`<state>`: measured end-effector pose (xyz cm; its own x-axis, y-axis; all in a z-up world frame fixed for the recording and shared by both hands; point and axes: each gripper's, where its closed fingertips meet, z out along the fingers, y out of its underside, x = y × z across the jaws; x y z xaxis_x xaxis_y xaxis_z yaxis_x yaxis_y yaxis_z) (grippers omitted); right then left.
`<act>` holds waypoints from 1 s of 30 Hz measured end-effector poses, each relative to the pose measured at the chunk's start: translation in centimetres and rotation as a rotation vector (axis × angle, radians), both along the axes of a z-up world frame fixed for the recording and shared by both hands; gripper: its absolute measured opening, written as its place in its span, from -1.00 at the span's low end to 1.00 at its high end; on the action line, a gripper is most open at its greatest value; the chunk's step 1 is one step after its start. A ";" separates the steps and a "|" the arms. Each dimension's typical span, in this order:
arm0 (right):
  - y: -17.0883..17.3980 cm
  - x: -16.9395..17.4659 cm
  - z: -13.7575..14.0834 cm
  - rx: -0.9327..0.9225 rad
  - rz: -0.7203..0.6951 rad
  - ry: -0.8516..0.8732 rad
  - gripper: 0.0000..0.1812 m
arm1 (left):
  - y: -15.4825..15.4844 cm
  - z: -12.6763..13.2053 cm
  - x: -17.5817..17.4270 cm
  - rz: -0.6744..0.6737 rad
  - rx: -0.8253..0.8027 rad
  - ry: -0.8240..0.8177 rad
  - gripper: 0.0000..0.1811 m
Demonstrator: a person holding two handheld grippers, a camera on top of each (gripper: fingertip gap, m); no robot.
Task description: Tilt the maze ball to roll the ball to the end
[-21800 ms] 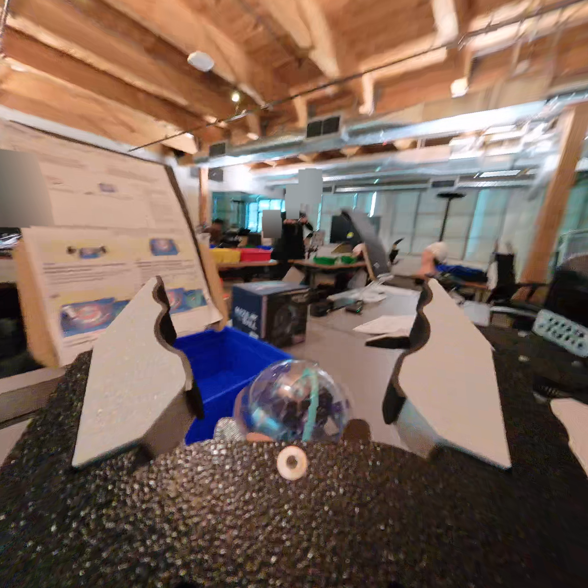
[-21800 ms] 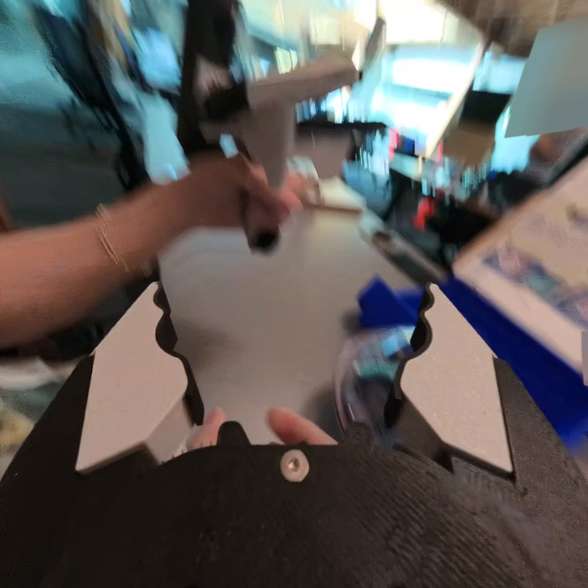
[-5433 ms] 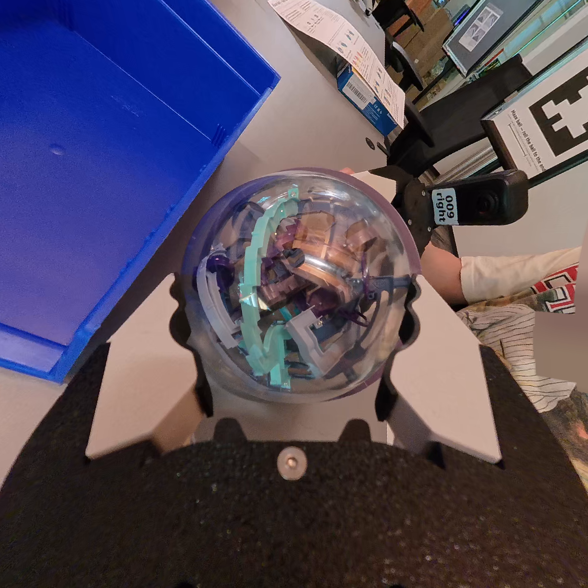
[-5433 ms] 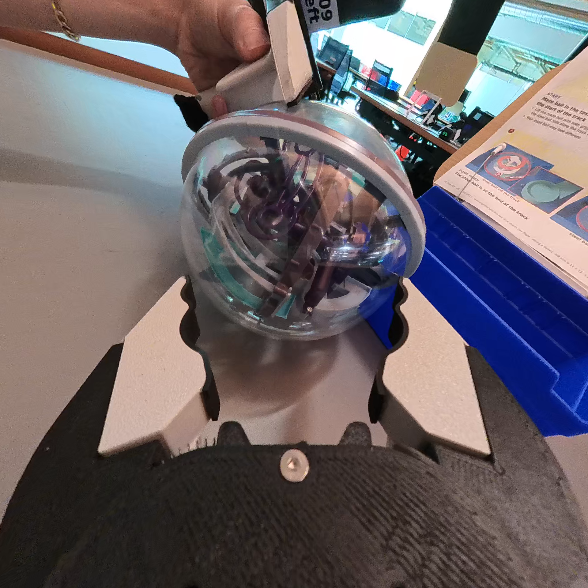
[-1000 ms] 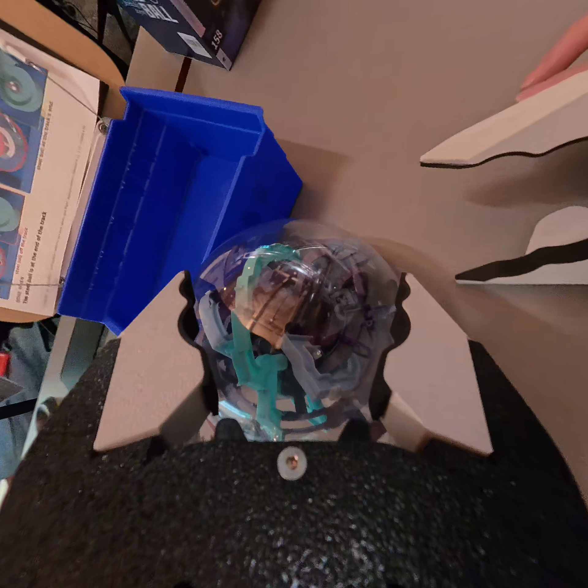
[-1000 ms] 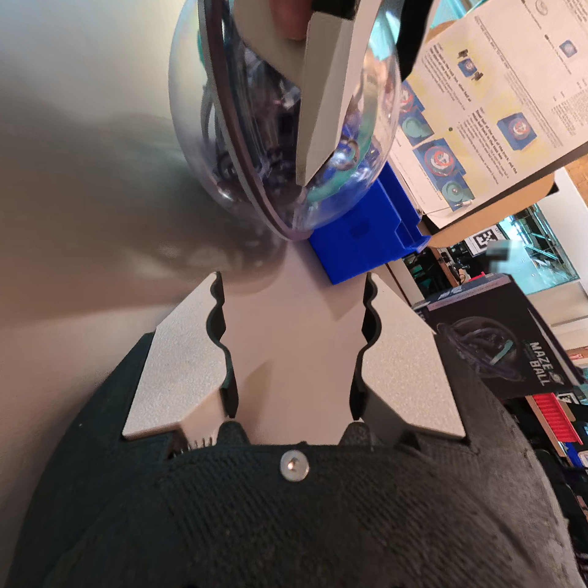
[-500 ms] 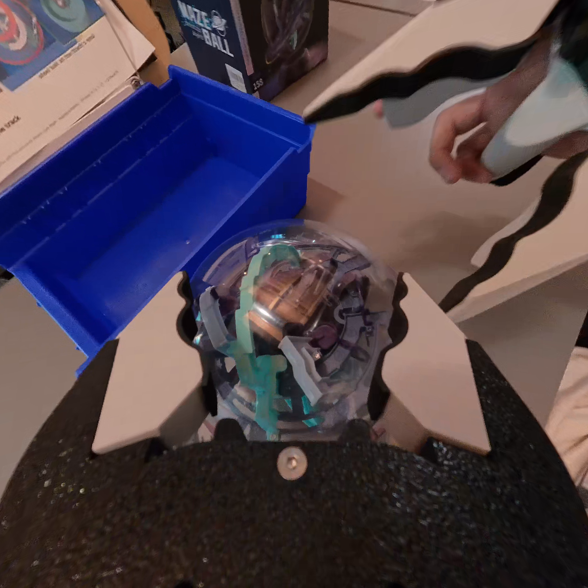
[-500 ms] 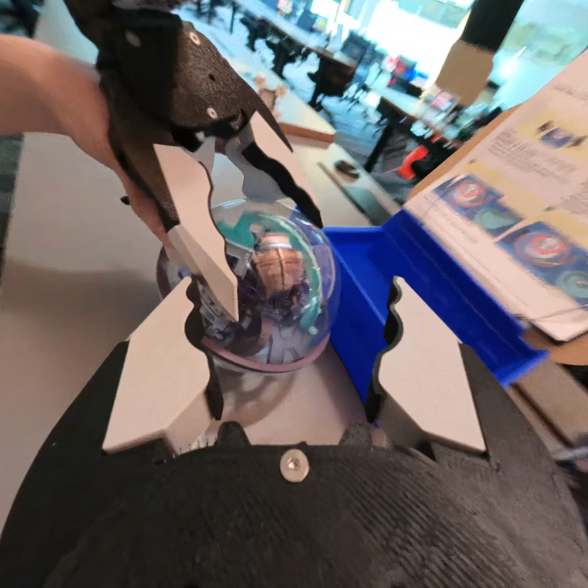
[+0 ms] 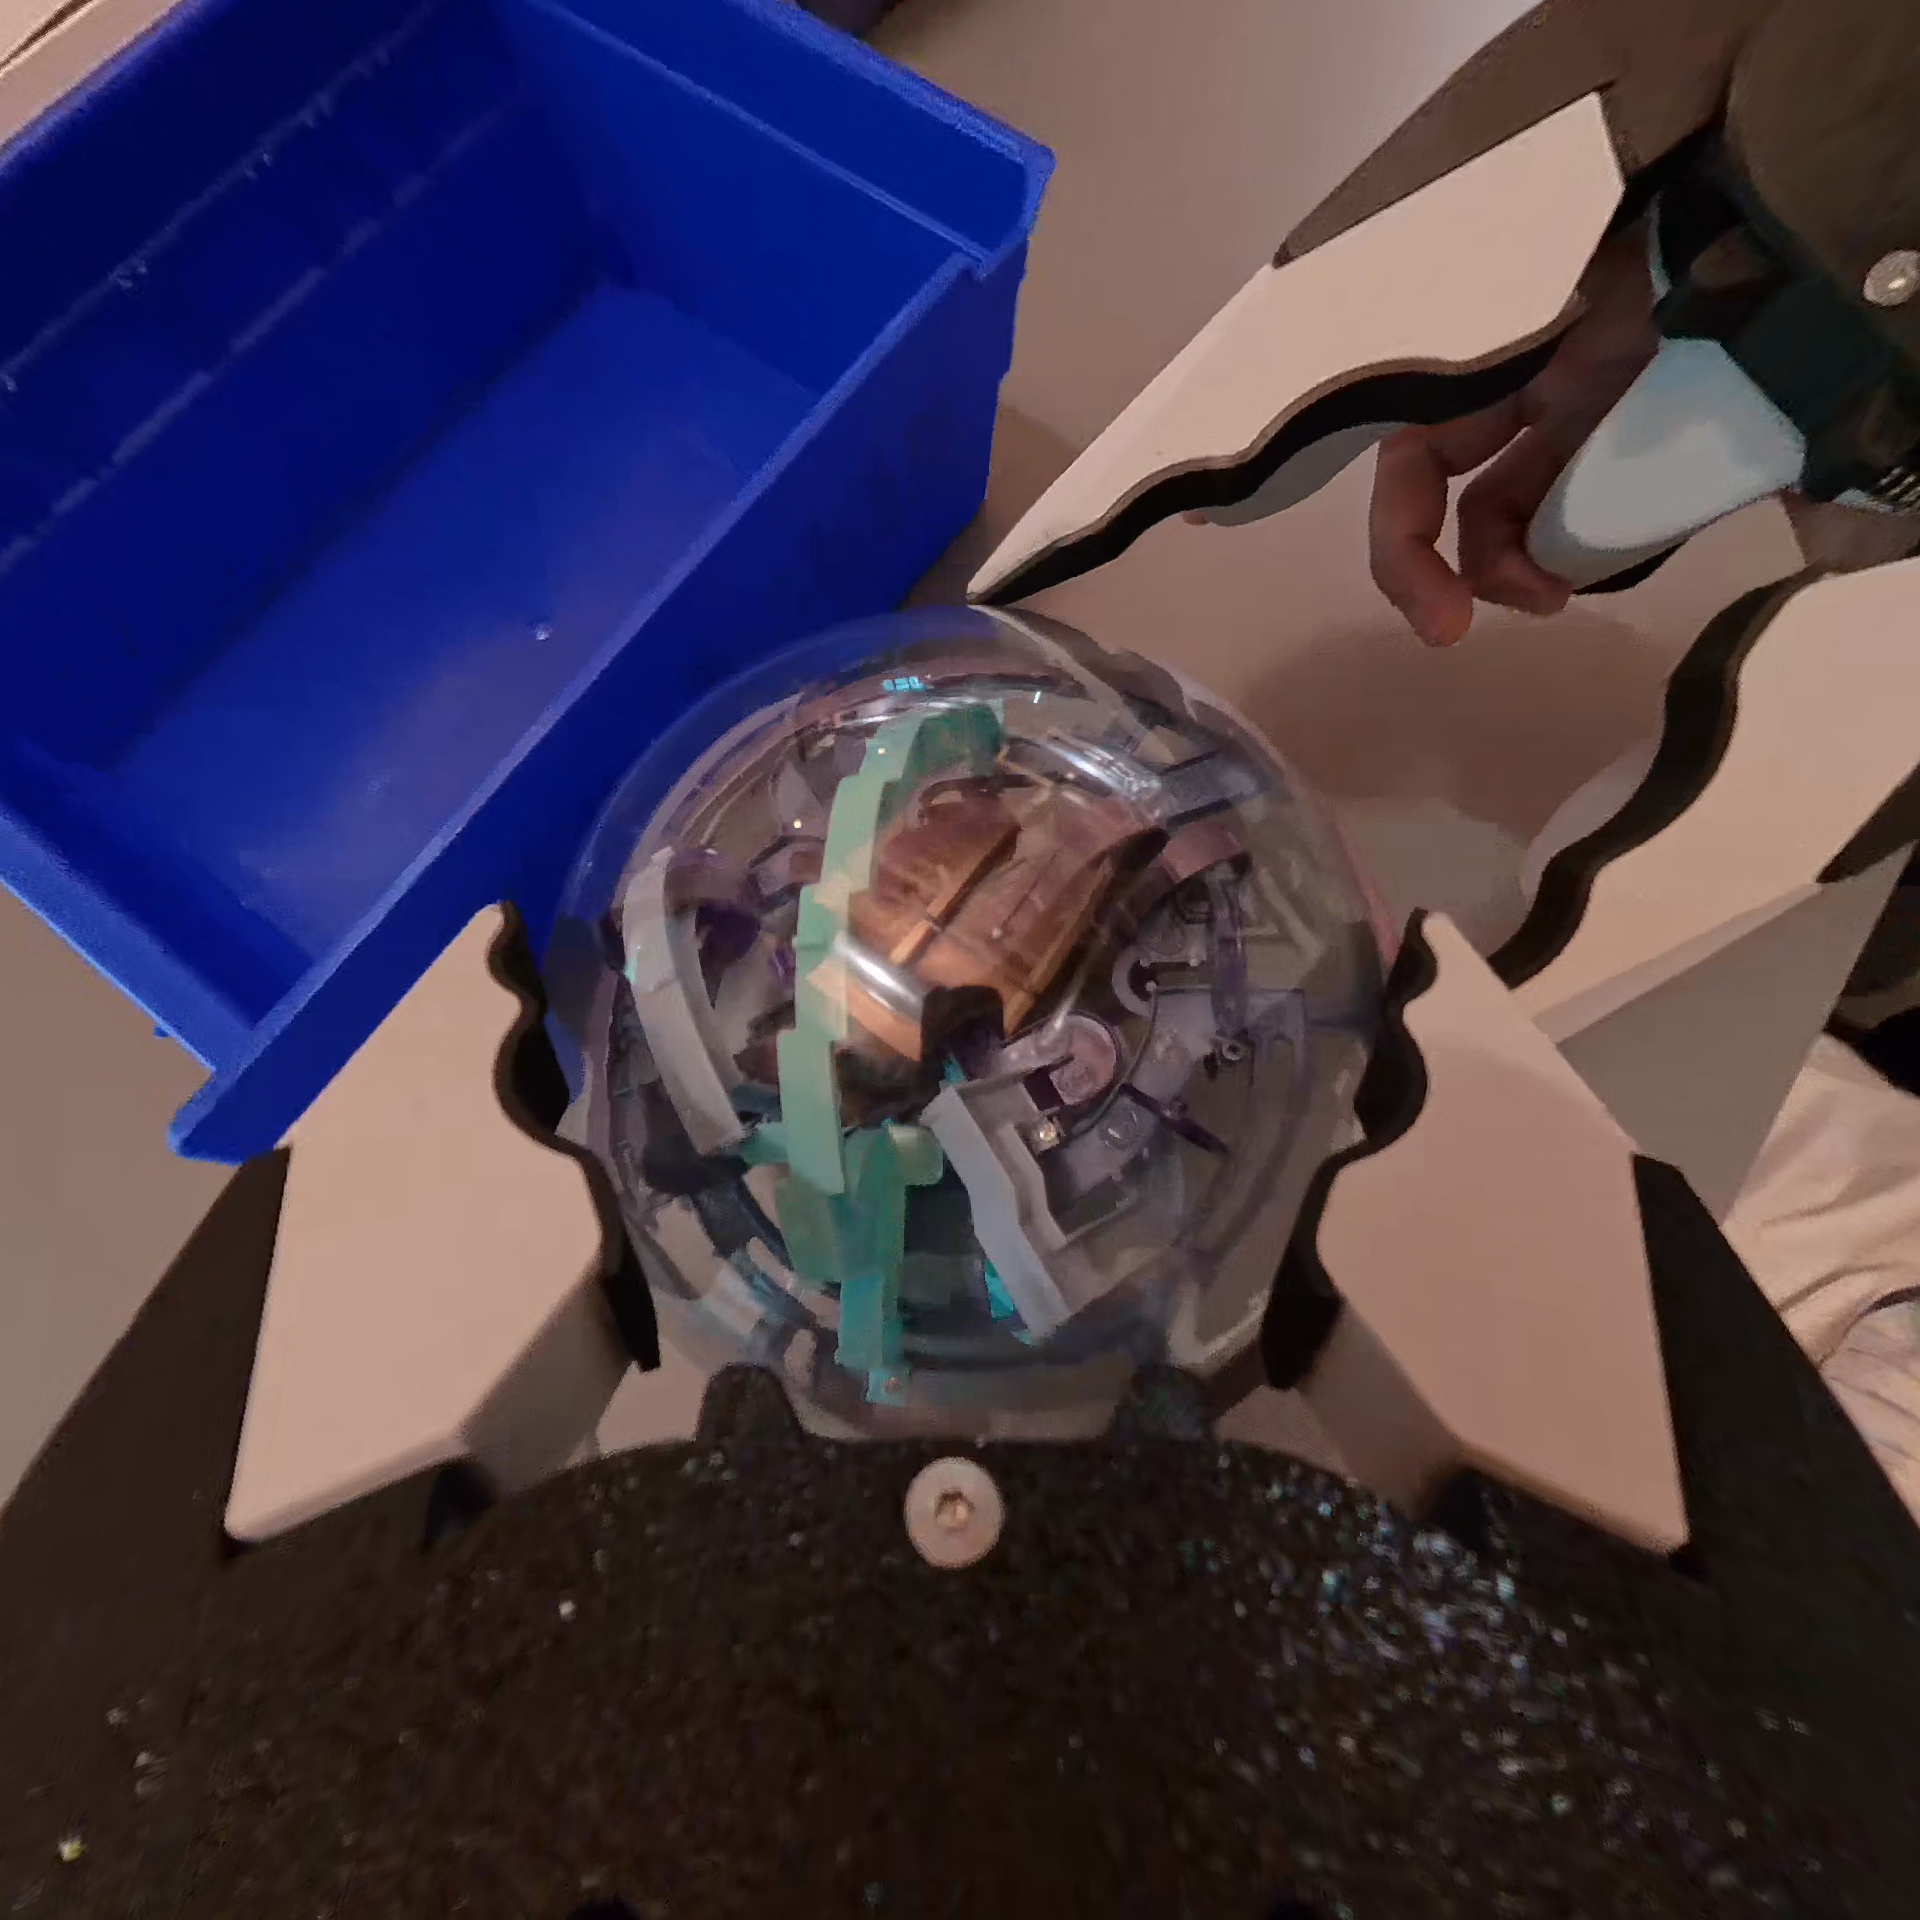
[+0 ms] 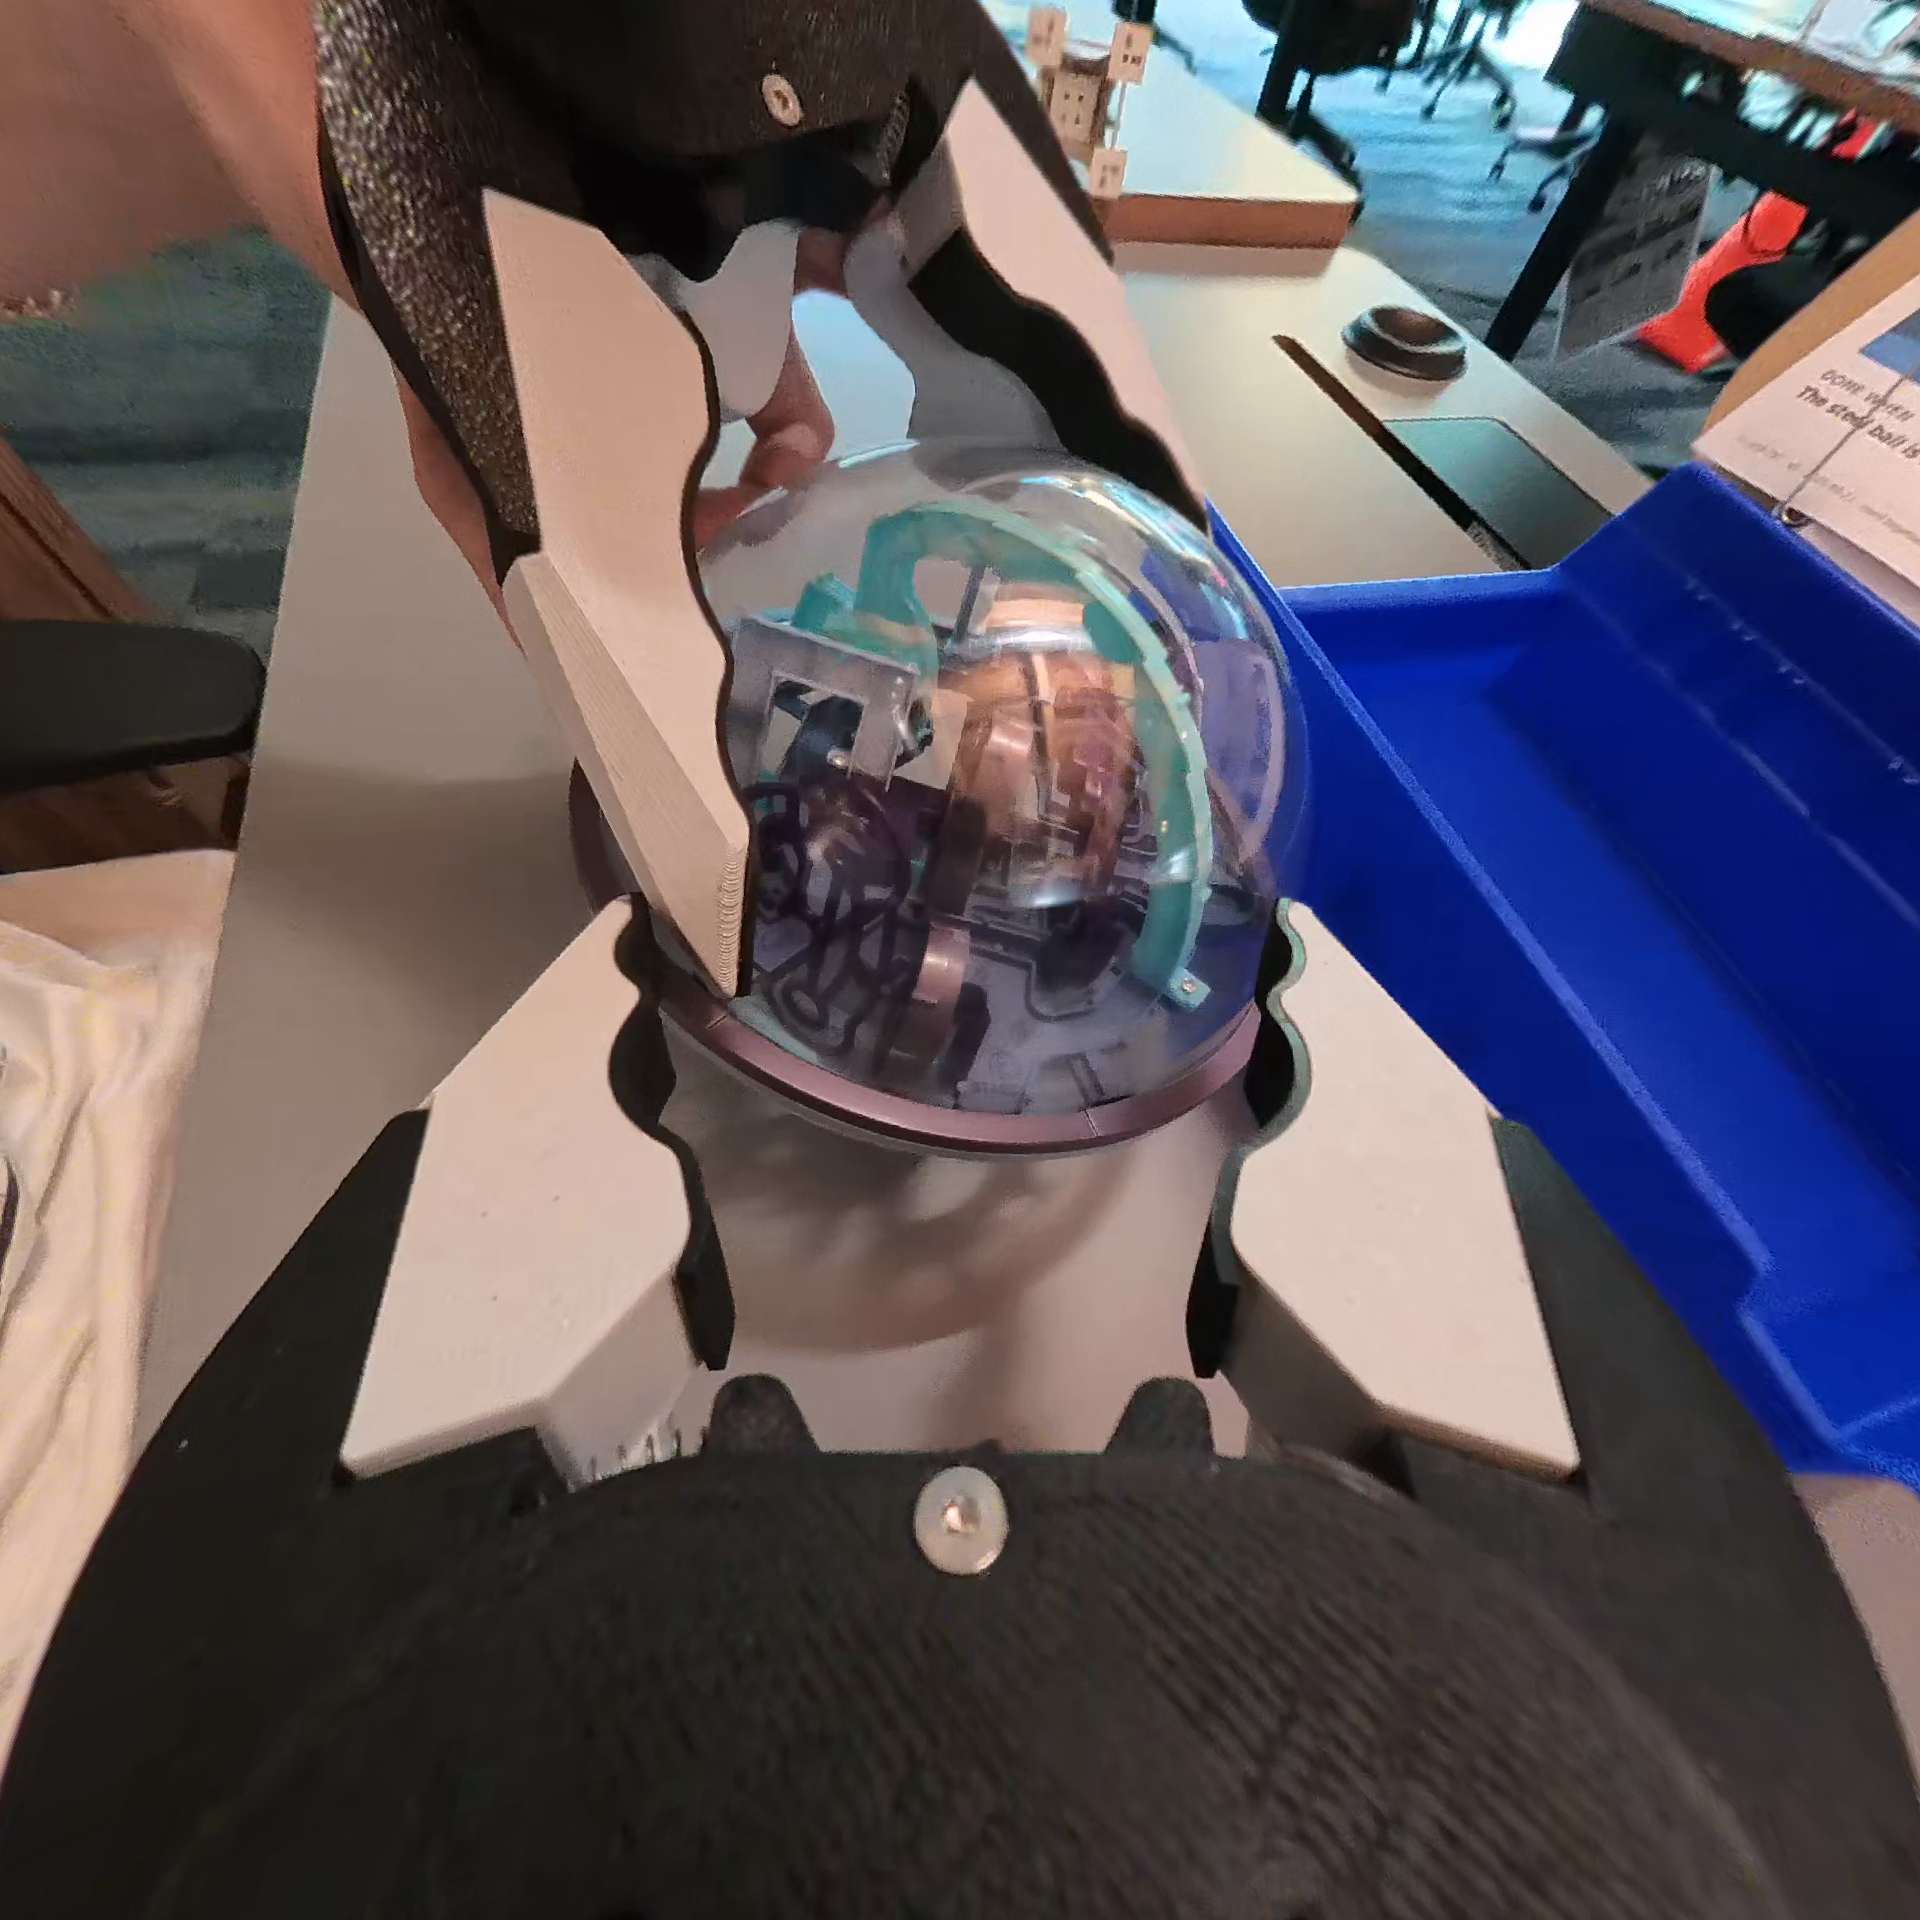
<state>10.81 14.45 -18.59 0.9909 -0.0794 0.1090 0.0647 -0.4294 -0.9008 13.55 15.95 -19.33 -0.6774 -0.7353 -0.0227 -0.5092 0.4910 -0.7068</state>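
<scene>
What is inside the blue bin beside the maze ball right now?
Nothing shows in the blue bin: its floor looks bare in the left wrist view. The maze ball, clamped in the left gripper, covers the bin's near corner, so that part cannot be checked.

One maze ball [image 9: 966,997], a clear sphere with teal, grey and purple tracks inside. Two grippers: the left gripper [image 9: 961,935] at 6 o'clock in its own view and the right gripper [image 9: 1299,727] at 2 o'clock there. One blue bin [image 9: 644,156] at 10 o'clock of the ball. One table [image 9: 1299,135] under them all. Two hands: one [image 9: 1455,540] on the right gripper's handle, one [image 10: 769,416] behind the left gripper. One printed sheet [image 10: 1829,405] at 2 o'clock in the right wrist view.
</scene>
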 end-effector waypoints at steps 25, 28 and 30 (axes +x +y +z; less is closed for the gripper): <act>-3.2 -0.4 0.3 0.169 -0.024 -0.261 0.18 | -0.8 -1.7 -1.1 0.197 0.548 0.270 0.73; -3.4 -0.5 0.3 0.150 -0.035 -0.293 0.18 | -0.9 -1.7 -1.2 0.206 0.570 0.278 0.74; -3.4 -0.8 0.6 0.147 -0.046 -0.334 0.16 | -1.1 -1.7 -1.0 0.211 0.568 0.264 0.74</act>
<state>10.01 11.04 -18.02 0.8978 -0.1617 0.4097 0.3489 -0.3066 -0.8856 12.55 14.88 -21.01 -0.5561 -0.7756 -0.2985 -0.7562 0.6213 -0.2054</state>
